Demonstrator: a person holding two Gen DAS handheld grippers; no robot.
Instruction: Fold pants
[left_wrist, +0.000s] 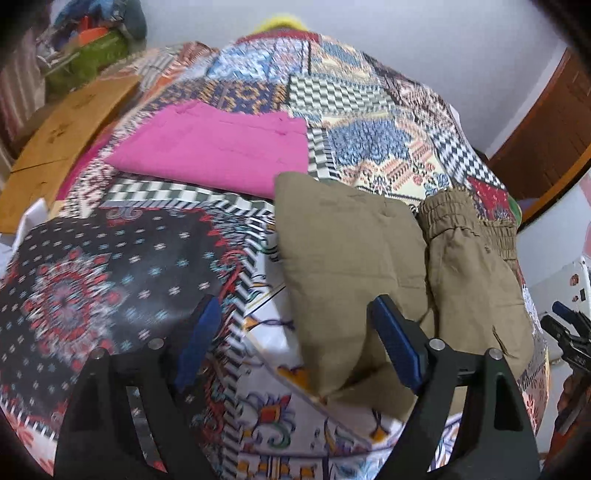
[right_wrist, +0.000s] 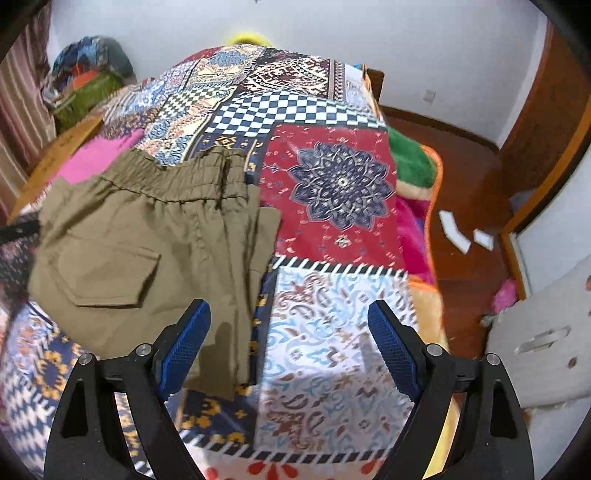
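Olive-brown pants (left_wrist: 369, 266) lie folded on a patchwork bedspread (left_wrist: 110, 277), elastic waistband to the far right. The right wrist view shows the pants (right_wrist: 147, 240) with a flap pocket facing up and the waistband at the far edge. My left gripper (left_wrist: 295, 332) hovers open over the pants' near left edge; its right finger is above the cloth and its left finger above the bedspread. My right gripper (right_wrist: 291, 332) is open above the pants' right edge and the bedspread (right_wrist: 332, 332), holding nothing. It also shows at the right border (left_wrist: 569, 332) of the left wrist view.
A folded pink garment (left_wrist: 214, 147) lies farther back on the bed. A cardboard sheet (left_wrist: 62, 136) and a heap of bags (left_wrist: 92, 48) sit at the far left. To the right the bed ends at a green blanket (right_wrist: 410, 158), a wooden floor (right_wrist: 461, 177) and a door (left_wrist: 546, 140).
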